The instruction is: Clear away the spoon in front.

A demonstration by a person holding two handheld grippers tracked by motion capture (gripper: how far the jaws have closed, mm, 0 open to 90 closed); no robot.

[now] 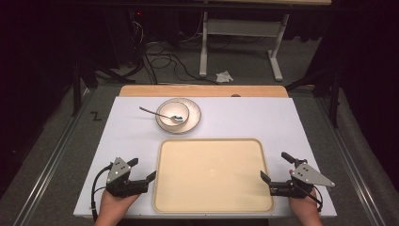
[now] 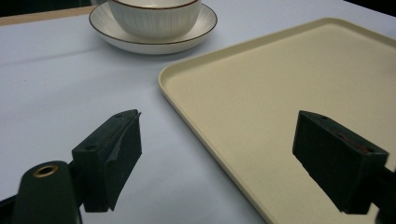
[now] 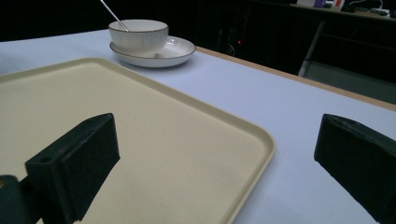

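At the near left corner of the white surface: left gripper, held in a hand, jaws spread wide and holding nothing. In the left gripper view one jaw hangs over bare white surface and the other over the tray's left part; a black cable loops from the gripper toward the near edge.

Toward the far edge, left of centre: metal spoon, bowl end resting inside the bowl, handle slanting out over the rim to the left.

Same spot: white ribbed bowl with a dark rim line, standing upright on a matching saucer; the saucer lies just beyond the tray's far edge, apart from it.

Centre, along the near edge: cream rectangular tray with rounded corners and a low raised rim, lying flat, nothing on it.

At the near right corner: right gripper, held in a hand, jaws spread wide and holding nothing, a grey three-cornered plate on top. In the right gripper view one jaw hangs over the tray and the other over white surface past the tray's right rim.

Along the far edge: a strip of bare wood beyond the white covering.
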